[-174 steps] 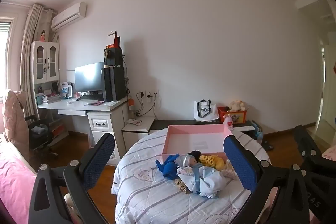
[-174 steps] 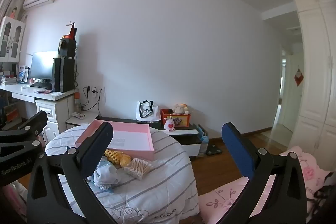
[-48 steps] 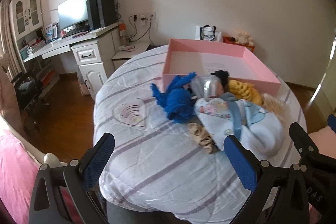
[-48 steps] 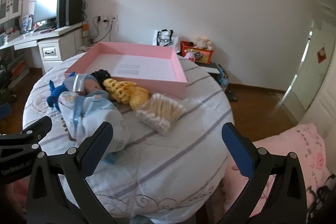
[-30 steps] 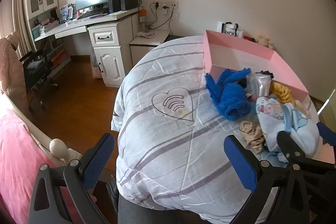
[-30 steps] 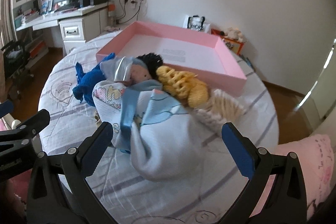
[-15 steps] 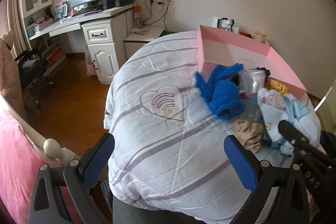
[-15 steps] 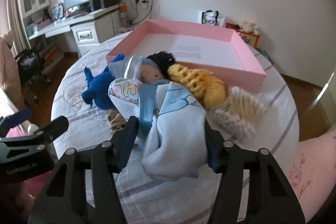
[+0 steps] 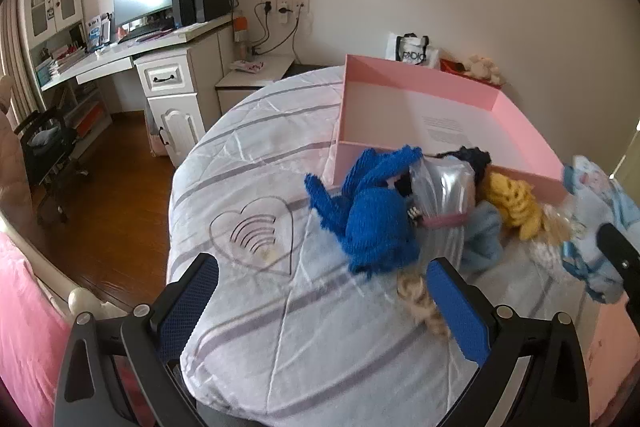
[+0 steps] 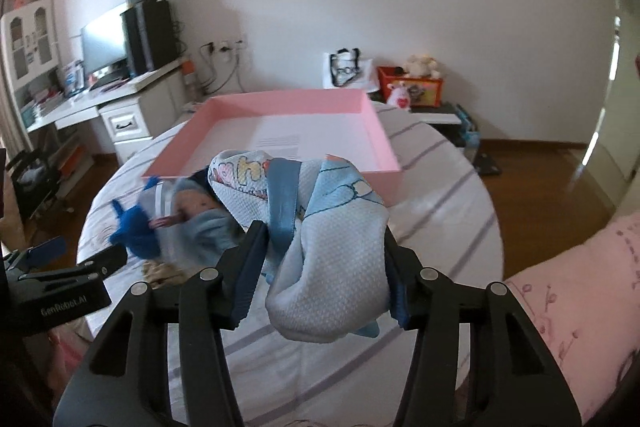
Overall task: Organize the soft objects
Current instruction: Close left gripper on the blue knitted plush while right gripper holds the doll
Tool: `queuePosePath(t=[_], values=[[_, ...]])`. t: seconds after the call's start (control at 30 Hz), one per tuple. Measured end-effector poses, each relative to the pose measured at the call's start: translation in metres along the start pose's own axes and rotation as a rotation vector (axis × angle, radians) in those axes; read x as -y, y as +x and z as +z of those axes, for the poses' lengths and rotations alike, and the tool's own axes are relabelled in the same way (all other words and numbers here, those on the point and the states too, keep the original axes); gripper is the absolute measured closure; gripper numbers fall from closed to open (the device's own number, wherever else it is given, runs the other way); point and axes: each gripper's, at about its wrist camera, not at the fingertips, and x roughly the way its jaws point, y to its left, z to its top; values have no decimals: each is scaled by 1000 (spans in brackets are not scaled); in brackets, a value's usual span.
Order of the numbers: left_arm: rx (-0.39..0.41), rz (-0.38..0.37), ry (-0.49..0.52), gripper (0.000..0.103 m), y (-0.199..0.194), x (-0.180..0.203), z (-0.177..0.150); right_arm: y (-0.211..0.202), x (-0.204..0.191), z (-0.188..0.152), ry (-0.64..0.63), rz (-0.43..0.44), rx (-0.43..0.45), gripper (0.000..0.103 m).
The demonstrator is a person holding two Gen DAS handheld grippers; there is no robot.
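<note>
Left wrist view: left gripper [image 9: 320,291] hangs unclenched over the striped quilt [image 9: 248,307], nothing between its blue pads. Ahead lies the soft pile: blue knitted toy [image 9: 372,223], silvery plastic pouch [image 9: 444,195], yellow knitted piece [image 9: 512,203], a small tan scrunchie [image 9: 420,301] beside the right pad. All sit just in front of the pink tray [image 9: 532,143], which looks empty but for a printed sheet. At far right the pale blue baby garment [image 9: 596,227] appears raised off the quilt.

Right wrist view: right gripper [image 10: 322,263] has just been closing; its jaws now clamp the bunched baby garment [image 10: 328,251], which hangs between them. Pink tray [image 10: 384,147] lies straight ahead, beyond the cloth.

Judgement: first pick made, carry in hand. Next move calls for travelling forward over the near tray wall, then letting go inside. A trailing fold could catch the rim.
</note>
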Motion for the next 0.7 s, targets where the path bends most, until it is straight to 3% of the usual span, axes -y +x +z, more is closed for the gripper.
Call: queuePosePath(t=[0.27,0.33,0.43,0.5,0.6,0.7], values=[[-40,-10,-22,1,39,1,22,30,14,6,23,-14,-46,52],[-27,-7,-17,7,43,2,26,35,14,7,19,-19,-47,52],[-17,-19,-3,30,49,3,27,40,13,9,11,-30,-46,52],[-34,-43,-2,56,54,2,26,40,10,9,7,-34,-45,52],[-32,-64,13,67,53,3,25,39,8,9,4,-35,-46,52],[-16,-42,45,70,45,7,22,37,9,9,7,-30,-47,52]])
